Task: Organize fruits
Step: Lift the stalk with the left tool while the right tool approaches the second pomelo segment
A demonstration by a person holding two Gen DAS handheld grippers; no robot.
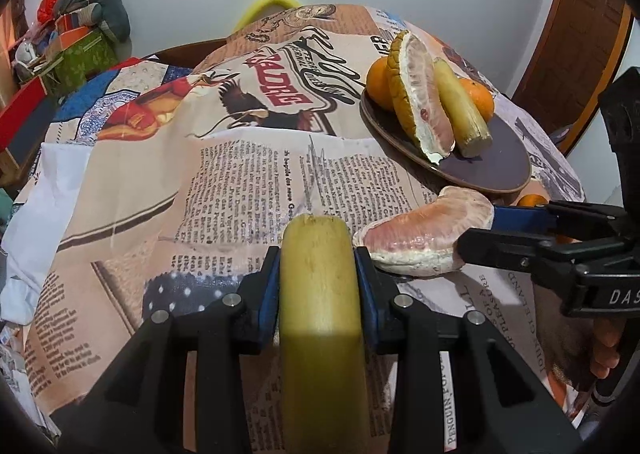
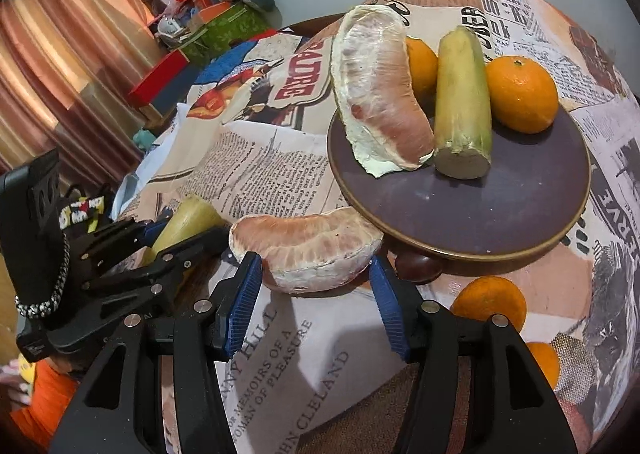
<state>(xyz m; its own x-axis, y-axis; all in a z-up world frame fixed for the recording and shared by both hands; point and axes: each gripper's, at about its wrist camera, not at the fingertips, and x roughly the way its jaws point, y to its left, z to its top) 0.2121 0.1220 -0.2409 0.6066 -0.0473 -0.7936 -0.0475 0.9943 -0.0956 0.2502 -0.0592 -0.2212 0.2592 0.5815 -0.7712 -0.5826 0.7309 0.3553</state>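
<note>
My left gripper (image 1: pixel 316 254) is shut on a yellow-green sugarcane piece (image 1: pixel 316 294), held low over the table; it also shows in the right wrist view (image 2: pixel 188 219). My right gripper (image 2: pixel 314 274) is open, its blue pads (image 2: pixel 244 294) on either side of a peeled pink pomelo segment (image 2: pixel 308 246) lying on the cloth; the segment shows in the left wrist view (image 1: pixel 428 238) too. A dark round plate (image 2: pixel 460 209) on a stand holds a pomelo wedge (image 2: pixel 380 93), a second sugarcane piece (image 2: pixel 462 101) and two oranges (image 2: pixel 522 93).
Two more oranges (image 2: pixel 492 300) lie on the newspaper-print tablecloth (image 1: pixel 240 189) by the plate's foot. Boxes and clutter (image 1: pixel 72 49) stand at the far left beyond the table. A wooden door (image 1: pixel 576 53) is at the right.
</note>
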